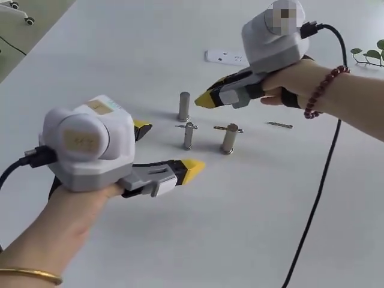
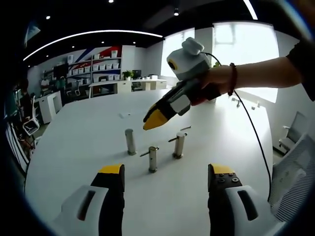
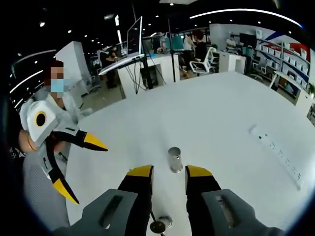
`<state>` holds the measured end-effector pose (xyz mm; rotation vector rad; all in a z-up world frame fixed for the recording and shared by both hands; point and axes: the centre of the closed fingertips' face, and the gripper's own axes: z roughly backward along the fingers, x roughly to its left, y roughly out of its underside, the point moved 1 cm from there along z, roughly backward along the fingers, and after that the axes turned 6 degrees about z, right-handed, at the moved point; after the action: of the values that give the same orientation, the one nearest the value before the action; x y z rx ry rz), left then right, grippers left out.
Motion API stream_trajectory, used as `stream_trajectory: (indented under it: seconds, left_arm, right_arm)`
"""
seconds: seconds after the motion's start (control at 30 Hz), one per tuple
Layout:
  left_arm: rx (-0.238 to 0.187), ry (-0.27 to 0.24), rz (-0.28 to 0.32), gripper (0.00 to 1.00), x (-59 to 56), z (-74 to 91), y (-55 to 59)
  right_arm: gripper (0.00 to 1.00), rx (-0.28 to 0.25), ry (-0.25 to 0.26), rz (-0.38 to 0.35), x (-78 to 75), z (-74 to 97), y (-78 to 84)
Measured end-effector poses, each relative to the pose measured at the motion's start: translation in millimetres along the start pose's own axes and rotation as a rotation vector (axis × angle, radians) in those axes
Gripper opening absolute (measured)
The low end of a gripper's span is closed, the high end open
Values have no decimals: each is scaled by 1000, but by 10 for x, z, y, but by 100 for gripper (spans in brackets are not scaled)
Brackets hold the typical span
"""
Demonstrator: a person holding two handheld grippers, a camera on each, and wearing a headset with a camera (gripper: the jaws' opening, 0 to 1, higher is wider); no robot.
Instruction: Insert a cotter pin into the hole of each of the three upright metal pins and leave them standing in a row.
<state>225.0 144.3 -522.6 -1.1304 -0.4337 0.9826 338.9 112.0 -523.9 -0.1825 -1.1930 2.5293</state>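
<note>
**Item: cotter-pin job, two of three fitted.**

- Table: white and plain.
- Bare pin: upright at the far left of the group, set back from the other two, no cotter pin through it.
- Middle pin: upright, nearer, with a cotter pin across its top.
- Right pin: upright, just right of the middle one, also fitted.
- Loose cotter pin: lies flat on the table, right of the group and apart from it.
- Left gripper: near left, jaws spread wide, empty.
- Right gripper: hangs above and just right of the bare pin, jaws a narrow gap apart, gripping nothing.
- Power strip: far side of the table.

**Handling note:** The likely step is fetching the loose cotter pin.

- Grip it near one end, so that most of its length sticks out.
- Steady the bare pin low on its body with the other gripper.
- Line the tip up with the hole before pushing, or the pin may topple.
- Then bring that pin into line with the other two.

**Markings:** No legible writing. A tan label on the left gripper's body is unreadable.
</note>
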Motion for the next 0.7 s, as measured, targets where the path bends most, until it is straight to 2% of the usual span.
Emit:
stream_trajectory:
  seconds: [0.13, 0.23, 0.5, 0.6, 0.7]
  left_arm:
    - [-5, -7, 2, 68, 19, 6, -5]
    - [-7, -12, 8, 68, 36, 8, -2]
    - [-15, -12, 12, 67, 32, 4, -19]
    - [-48, -6, 28, 67, 22, 6, -80]
    - [-51, -5, 36, 66, 24, 9, -84]
  right_arm:
    - [21, -14, 15, -33, -63, -100, 7]
    - [21, -35, 6, -84, -95, -197, -10]
    - [20, -57, 6, -81, -56, -373, -31]
    - [19, -34, 16, -39, -15, -451, 8]
    - [17, -37, 33, -13, -47, -504, 2]
